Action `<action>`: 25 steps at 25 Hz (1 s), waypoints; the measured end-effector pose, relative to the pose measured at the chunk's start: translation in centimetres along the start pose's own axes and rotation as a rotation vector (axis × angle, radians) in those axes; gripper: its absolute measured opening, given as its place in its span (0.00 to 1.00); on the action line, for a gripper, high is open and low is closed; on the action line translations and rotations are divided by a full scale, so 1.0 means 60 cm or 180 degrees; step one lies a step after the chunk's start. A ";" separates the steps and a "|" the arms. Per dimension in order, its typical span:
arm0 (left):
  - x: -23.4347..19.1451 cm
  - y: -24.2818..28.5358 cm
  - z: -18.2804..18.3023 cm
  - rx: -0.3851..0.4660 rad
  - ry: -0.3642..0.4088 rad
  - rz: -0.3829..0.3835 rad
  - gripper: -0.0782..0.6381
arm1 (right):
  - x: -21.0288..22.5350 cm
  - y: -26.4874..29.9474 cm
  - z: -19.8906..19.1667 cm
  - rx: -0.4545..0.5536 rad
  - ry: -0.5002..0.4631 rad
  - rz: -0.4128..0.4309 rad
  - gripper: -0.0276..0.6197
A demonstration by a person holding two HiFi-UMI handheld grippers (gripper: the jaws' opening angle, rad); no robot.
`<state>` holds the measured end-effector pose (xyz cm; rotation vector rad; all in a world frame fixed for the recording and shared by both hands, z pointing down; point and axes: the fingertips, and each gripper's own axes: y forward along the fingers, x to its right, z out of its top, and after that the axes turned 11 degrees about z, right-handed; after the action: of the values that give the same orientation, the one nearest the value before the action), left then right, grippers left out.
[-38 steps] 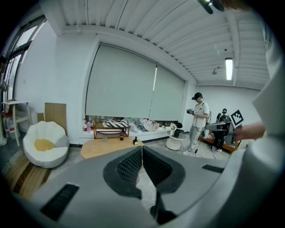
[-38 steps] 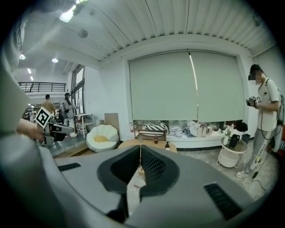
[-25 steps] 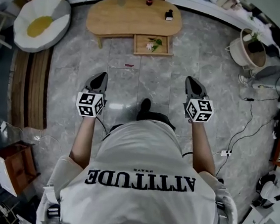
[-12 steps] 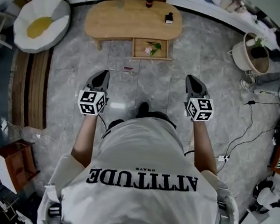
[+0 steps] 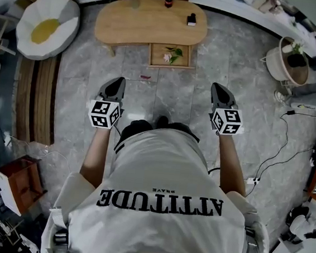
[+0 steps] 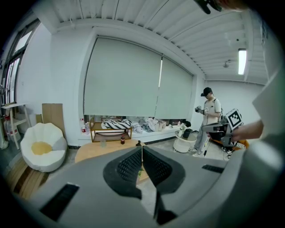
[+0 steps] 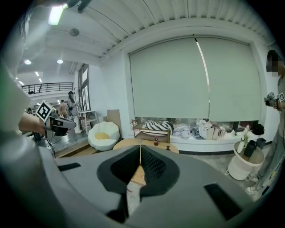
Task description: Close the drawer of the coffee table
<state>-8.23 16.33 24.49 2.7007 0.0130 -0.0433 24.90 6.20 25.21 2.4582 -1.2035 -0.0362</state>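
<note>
Not begun, by my reading: the shallow light-wood drawer (image 5: 171, 56) of the kidney-shaped pale wooden desk (image 5: 140, 26) stands pulled out at 12 o'clock in the head view, well apart from both tongs, w/ a pinkish flower (image 5: 167, 56) & green leaves (image 5: 177, 51) in it; approach & push-in are left. The left tongs (image 5: 118, 81) at approx 10:30 & right tongs (image 5: 217, 87) at 1:30 are each closed tight on nothing. Count: 1 desk, 1 drawer, 2 tongs, 3 bits on top, i.e. dark bottle (image 5: 169, 2), small black object (image 5: 191, 20), clear glass (image 5: 136, 3)
</note>
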 end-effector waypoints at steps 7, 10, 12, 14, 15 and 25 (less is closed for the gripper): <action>0.009 0.018 0.008 -0.0010 -0.0044 -0.0013 0.14 | 0.019 0.006 0.007 -0.0051 -0.0038 0.0015 0.07; 0.009 0.026 0.010 -0.0018 -0.0035 -0.0043 0.14 | 0.022 0.011 0.006 -0.0085 -0.0056 -0.0002 0.07; 0.002 0.034 0.009 -0.0035 -0.0038 -0.0052 0.14 | 0.021 0.019 0.005 -0.0097 -0.0044 -0.0014 0.07; -0.005 0.042 0.011 -0.0045 -0.0036 -0.0065 0.14 | 0.019 0.028 0.006 -0.0086 -0.0009 -0.0024 0.07; -0.009 0.046 0.012 -0.0044 -0.0028 -0.0077 0.14 | 0.017 0.032 0.005 -0.0081 0.0006 -0.0029 0.07; -0.068 0.127 0.039 -0.0064 0.0042 -0.0192 0.14 | 0.013 0.113 0.019 -0.0178 0.0010 -0.0084 0.07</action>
<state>-12.24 8.45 25.74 2.6800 0.0983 -0.0435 20.05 1.48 26.79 2.4247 -1.1532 -0.0726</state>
